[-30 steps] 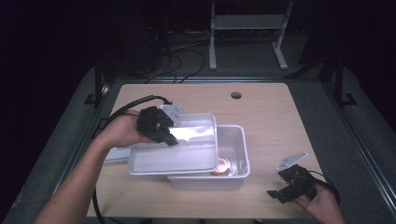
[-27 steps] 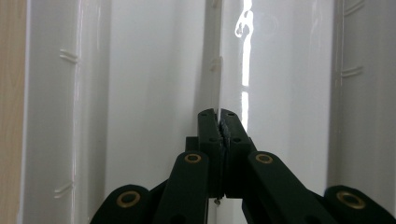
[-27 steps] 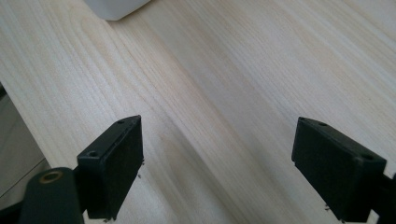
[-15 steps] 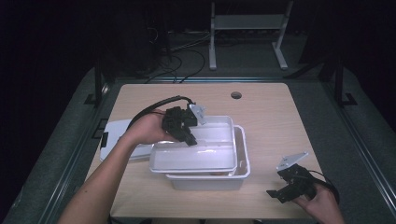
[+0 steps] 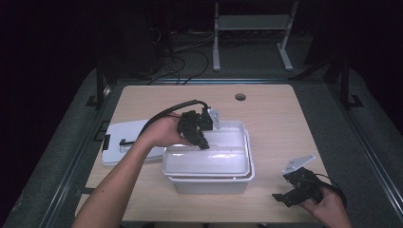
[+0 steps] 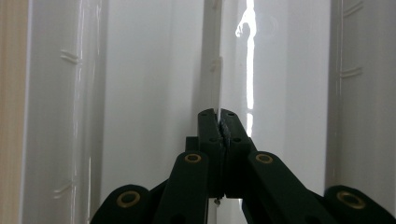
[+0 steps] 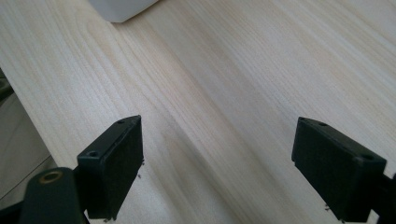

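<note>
Tray (image 5: pixel 209 159), the white inner one, is clamped by its far rim in my left tongs (image 5: pixel 203 145); the left gripper view shows both jaws pressed together on that thin plastic edge (image 6: pixel 216 100). A second ago I held it up and off to the left, half over the bin (image 5: pixel 211 184); since then I have carried it rightward and down, and it now sits squarely over the bin's mouth, its rim nearly lined up with the bin's rim. I judge the nesting almost done: what remains is to let it drop the last bit and seat flat, then release. My right tongs (image 5: pixel 289 195) have kept to the near right corner of the table (image 5: pixel 285 123), jaws wide apart with nothing between them. White lid (image 5: pixel 124 145) lies flat at the left, just beside the bin, untouched.
</note>
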Demonstrator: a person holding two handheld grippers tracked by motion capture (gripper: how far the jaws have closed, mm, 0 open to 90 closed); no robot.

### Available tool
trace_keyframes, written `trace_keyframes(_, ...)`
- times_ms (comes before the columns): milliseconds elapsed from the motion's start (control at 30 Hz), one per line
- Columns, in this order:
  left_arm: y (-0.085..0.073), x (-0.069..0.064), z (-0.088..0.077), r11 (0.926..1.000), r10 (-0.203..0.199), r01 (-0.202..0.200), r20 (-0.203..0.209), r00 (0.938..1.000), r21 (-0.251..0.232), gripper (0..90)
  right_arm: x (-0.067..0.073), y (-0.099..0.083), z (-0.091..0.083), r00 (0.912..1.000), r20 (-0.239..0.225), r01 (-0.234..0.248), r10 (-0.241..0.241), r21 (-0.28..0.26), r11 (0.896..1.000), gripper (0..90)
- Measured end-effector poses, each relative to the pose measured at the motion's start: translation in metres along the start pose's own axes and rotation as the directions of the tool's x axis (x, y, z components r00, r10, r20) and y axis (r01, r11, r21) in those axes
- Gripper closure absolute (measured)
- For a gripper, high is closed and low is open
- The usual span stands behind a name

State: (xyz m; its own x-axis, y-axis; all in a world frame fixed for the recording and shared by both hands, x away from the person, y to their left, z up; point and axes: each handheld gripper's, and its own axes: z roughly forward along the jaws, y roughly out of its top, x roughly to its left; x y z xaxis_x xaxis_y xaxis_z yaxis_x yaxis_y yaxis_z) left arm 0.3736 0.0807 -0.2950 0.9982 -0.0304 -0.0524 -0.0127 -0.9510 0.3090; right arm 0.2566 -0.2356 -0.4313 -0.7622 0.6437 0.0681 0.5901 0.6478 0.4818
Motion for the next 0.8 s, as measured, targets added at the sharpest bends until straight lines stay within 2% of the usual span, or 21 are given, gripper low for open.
trace_keyframes(167,0.005,0.001,0.006,0.9999,-0.001,0.001,0.002,1.0000,0.016,89.2,0.000,0.000,0.000,1.0000,0.000,0.000,0.000,0.000,1.000,16.0)
trace_keyframes(400,0.009,0.002,0.011,0.9999,-0.004,0.004,0.004,1.0000,0.014,89.2,0.000,0.000,0.000,1.0000,-0.001,0.000,0.000,-0.001,1.000,16.0)
trace_keyframes(433,0.011,0.003,0.013,0.9997,-0.001,0.001,0.009,1.0000,0.026,89.2,0.000,0.000,0.000,1.0000,-0.001,0.000,0.000,-0.001,1.000,16.0)
trace_keyframes(633,0.010,0.001,0.013,0.9999,-0.006,0.006,0.005,1.0000,0.010,88.0,0.000,0.000,-0.001,1.0000,-0.001,0.000,0.000,-0.001,1.000,16.0)
trace_keyframes(800,0.007,0.000,0.005,0.9999,-0.010,0.009,-0.020,0.9998,-0.014,80.8,0.000,-0.001,-0.001,1.0000,0.001,-0.001,0.001,-0.001,1.000,16.0)
